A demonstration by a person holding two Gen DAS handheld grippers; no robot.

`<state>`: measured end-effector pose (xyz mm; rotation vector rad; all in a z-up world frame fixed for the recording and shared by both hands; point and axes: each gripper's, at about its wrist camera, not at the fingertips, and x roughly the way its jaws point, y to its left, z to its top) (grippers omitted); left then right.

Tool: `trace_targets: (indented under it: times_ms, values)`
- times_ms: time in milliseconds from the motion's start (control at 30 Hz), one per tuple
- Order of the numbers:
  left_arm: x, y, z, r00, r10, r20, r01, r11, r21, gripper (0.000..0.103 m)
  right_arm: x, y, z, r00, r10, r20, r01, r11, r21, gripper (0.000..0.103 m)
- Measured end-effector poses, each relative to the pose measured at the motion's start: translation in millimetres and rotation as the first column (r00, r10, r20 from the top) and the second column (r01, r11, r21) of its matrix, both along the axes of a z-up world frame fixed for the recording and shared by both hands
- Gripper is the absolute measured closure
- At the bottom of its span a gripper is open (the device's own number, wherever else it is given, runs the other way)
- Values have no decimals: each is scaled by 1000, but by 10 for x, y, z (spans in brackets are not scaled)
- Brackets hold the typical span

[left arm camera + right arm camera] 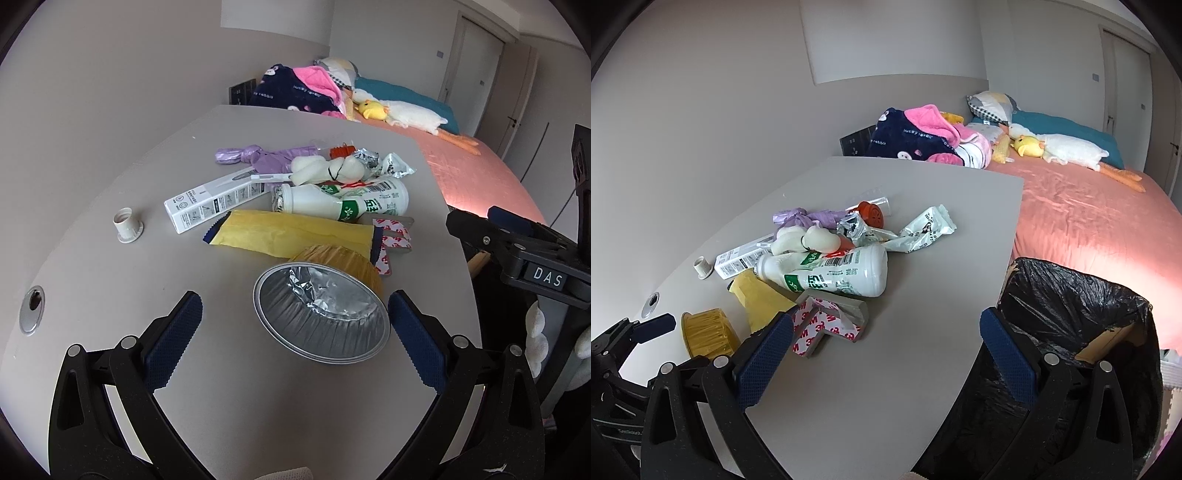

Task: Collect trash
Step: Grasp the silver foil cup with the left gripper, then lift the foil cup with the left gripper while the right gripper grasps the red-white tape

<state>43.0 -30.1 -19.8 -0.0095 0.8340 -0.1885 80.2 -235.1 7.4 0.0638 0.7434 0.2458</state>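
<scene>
- Left tool (295, 321): jaws wide, empty, straddling the foil cup (321, 314) lying tipped on the tabletop (92, 277).
- Right tool (886, 339): wide, empty; lined bin (1078, 317) just right of it.
- Step: approach to first pick-up.
- Next, likely: close on cup rim, carry to bin.

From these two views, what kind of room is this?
Most likely a bedroom at home: a bed with a pink sheet, a plush duck lying on it, and a grey table covered with trash beside it.

Before me a grey bench (886, 369) meets plain pale walls (701, 110); beyond it my view takes in a pink-sheeted bed (1089, 229) and a closed door (476, 66).
</scene>
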Motion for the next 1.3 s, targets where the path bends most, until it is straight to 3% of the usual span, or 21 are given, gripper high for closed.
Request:
trace_targets:
  times_ms: [233,533,567,600,833,900,1033,1300]
  values:
    - [188,-36,-133,998,-58,-32,59,998,2,6,80,6,-90,1000,-6,-22,6,1000,-4,3]
    - [336,-7,-284,997,-49,-60,50,999,18,6,173,96,-219,998,24,-61,-23,1000,2,3]
    - [342,0,-297,997,-43,-60,44,999,26,10,169,115,-226,998,31,-63,-31,1000,2,3]
    - [359,14,-313,997,-40,-66,42,999,25,21,170,140,-238,997,43,-65,-43,999,0,3]
    - [395,198,-295,998,24,-57,-26,999,-34,23,248,283,-326,988,104,-114,-104,995,6,3]
    - [393,211,-285,999,24,-47,-26,999,-37,23,295,275,-358,986,101,-134,-100,995,17,6]
    - [406,252,-321,998,12,-57,-16,997,-76,23,421,247,-433,978,114,-177,-108,993,39,26]
    - [426,256,-344,998,-1,-56,-3,998,-70,23,543,281,-438,972,179,-150,-175,984,44,40]
